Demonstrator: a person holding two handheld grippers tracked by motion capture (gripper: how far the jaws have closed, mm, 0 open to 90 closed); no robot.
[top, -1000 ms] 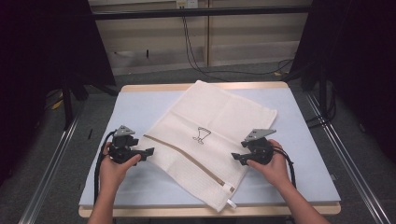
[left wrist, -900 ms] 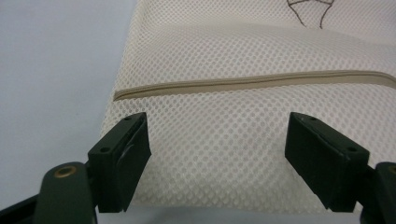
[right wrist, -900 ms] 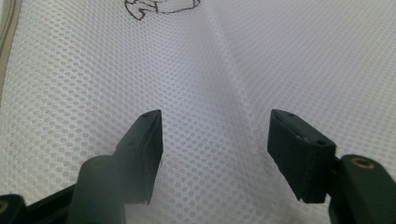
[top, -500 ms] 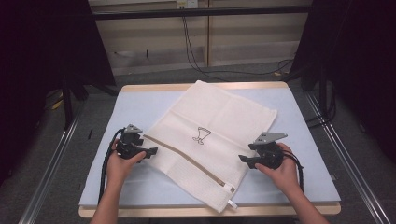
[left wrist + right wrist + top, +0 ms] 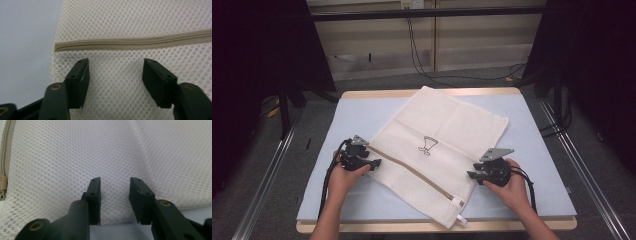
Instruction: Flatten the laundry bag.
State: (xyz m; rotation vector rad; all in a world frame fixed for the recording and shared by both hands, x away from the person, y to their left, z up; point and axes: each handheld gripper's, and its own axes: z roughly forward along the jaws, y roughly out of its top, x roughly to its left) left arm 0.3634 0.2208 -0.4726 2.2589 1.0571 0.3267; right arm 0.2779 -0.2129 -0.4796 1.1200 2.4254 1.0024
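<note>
A cream mesh laundry bag (image 5: pixel 447 130) lies slantwise on the pale blue table top (image 5: pixel 362 115). A tan zipper (image 5: pixel 412 172) runs across its near part, and a small black clip (image 5: pixel 428 145) sits mid-bag. My left gripper (image 5: pixel 374 163) is at the bag's left edge. In the left gripper view (image 5: pixel 116 62) its jaws straddle flat mesh (image 5: pixel 130 20) just below the zipper's end (image 5: pixel 60 46); they have just been closing and still stand wide. My right gripper (image 5: pixel 472 175) is at the bag's right edge. Its jaws (image 5: pixel 115 180) have just been closing, with a ridge of mesh (image 5: pixel 62 157) between them and a gap showing.
The zipper's pull end (image 5: pixel 457 202) and a white tab (image 5: pixel 462 219) lie near the table's wooden front edge (image 5: pixel 412 227). Metal rails (image 5: pixel 267 185) flank the table on both sides. Cables (image 5: pixel 422 55) hang down the back wall, and bare blue surface surrounds the bag.
Both pairs of jaws stand narrower than before. The left gripper has dropped lower onto the bag's left edge. The right hand has shifted slightly toward the front edge at the bag's right side.
</note>
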